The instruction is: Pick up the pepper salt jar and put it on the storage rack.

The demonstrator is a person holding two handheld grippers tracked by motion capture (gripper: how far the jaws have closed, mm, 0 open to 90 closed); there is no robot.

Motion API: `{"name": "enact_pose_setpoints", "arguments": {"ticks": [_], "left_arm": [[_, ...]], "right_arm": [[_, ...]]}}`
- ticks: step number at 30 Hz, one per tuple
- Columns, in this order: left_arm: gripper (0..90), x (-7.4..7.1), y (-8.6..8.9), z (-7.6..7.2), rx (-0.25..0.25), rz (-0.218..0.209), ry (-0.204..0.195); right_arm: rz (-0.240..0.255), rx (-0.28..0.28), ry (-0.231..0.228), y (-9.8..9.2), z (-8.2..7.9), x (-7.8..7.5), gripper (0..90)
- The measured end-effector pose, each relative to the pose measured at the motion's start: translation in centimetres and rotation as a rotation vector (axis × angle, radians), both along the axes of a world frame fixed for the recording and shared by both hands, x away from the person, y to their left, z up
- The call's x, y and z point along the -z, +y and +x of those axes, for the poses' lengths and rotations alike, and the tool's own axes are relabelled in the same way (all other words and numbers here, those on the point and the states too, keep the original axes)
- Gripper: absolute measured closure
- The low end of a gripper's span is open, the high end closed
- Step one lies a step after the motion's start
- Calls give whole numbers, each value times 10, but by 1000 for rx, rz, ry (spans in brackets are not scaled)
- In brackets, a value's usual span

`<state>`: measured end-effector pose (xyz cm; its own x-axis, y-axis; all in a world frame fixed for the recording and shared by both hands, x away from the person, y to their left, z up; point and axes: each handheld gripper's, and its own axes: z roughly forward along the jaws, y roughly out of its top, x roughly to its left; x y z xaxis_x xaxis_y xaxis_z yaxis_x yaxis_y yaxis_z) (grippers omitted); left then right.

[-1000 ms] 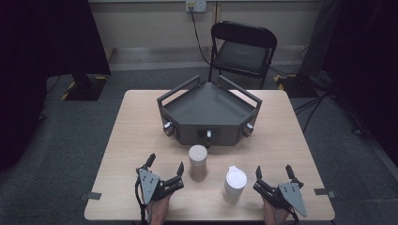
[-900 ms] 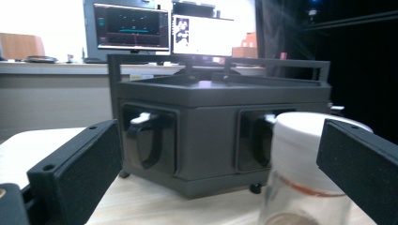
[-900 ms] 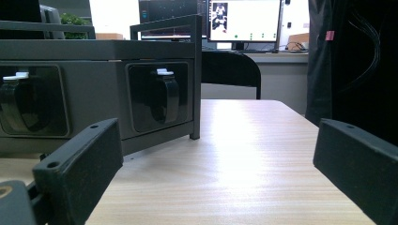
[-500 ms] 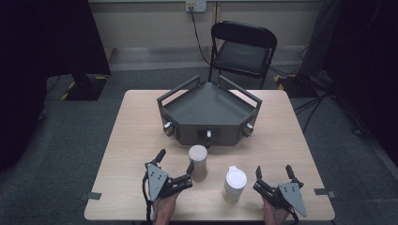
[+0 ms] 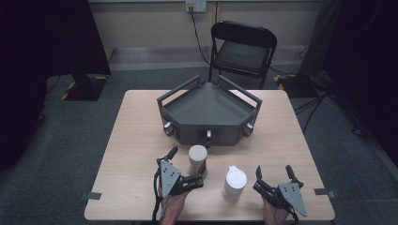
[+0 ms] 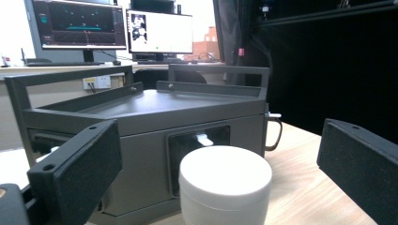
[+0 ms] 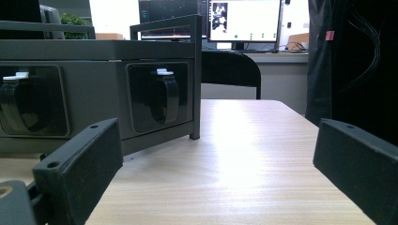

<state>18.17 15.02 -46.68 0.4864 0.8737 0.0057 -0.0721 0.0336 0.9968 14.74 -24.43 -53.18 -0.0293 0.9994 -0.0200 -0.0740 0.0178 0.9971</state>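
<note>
A pale beige cup (image 5: 197,157) stands on the wooden table (image 5: 136,154) just in front of the grey box. My left gripper (image 5: 188,159) is open, with one jaw to the left of the cup and the other at its near right side. In the left gripper view the cup (image 6: 225,185) sits low between the two wide-apart jaws of that gripper (image 6: 218,157), touching neither. A white lidded container (image 5: 234,181) stands to the right of the cup. My right gripper (image 5: 273,170) rests open near the table's front right, apart from the container, with nothing between the jaws (image 7: 211,161).
A dark grey angular box (image 5: 209,112) with rails and small front handles takes up the middle back of the table (image 6: 155,126) (image 7: 94,93). A black folding chair (image 5: 244,47) stands behind the table. Bare tabletop lies at the left and far right.
My left gripper has moved right and forward, and its jaws now flank the beige cup. The right gripper and both containers have stayed in place.
</note>
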Motion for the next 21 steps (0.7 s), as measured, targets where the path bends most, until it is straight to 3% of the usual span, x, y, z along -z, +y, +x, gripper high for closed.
{"name": "enact_pose_setpoints", "arguments": {"ticks": [11, 21], "left_arm": [[0, 4, -9, 6, 15, 22, 40], [51, 9, -20, 11, -23, 42, 75]], "right_arm": [[0, 3, 0, 1, 0, 0, 7], [0, 3, 0, 0, 0, 0, 7]]}}
